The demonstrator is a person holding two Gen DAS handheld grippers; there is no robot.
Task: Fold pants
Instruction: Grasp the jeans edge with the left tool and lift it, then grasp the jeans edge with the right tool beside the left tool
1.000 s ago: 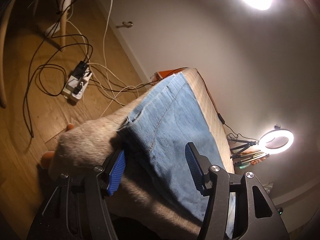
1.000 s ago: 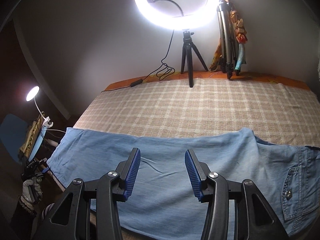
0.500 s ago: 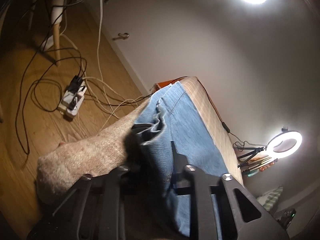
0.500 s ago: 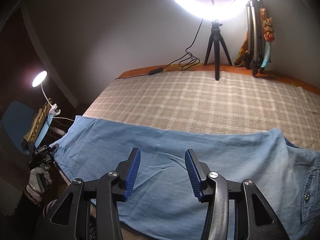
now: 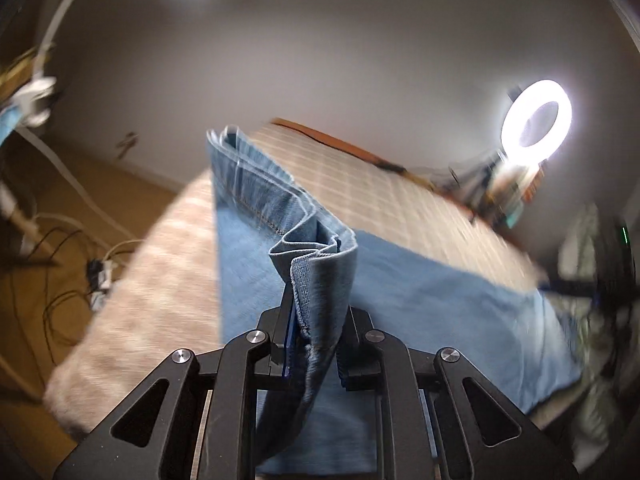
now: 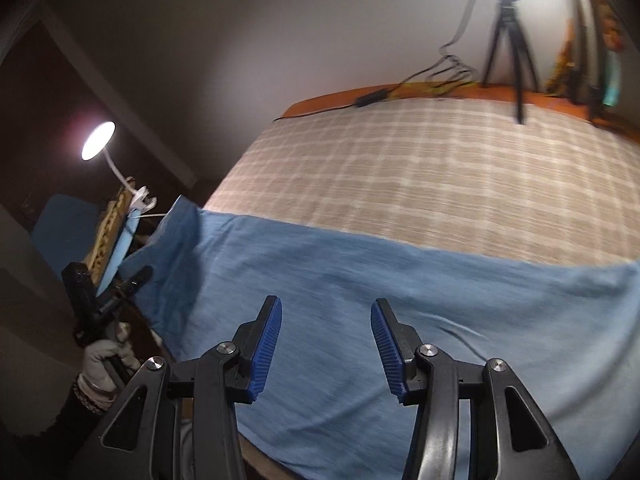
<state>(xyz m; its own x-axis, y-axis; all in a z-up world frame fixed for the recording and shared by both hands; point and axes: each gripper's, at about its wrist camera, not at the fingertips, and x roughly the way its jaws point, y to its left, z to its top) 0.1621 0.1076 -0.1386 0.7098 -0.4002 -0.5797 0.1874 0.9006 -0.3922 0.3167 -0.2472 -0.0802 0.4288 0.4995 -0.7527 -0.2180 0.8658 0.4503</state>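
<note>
Checked woven bedcover [image 6: 440, 184], rumpled denim pants [image 5: 320, 264]

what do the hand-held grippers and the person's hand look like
Each hand-held gripper has black plastic linkage arms with silver round pivot screws and ribbed blue pads. The left hand-held gripper has the same build. The person's hand wears a light grey glove with a beaded bracelet.
</note>
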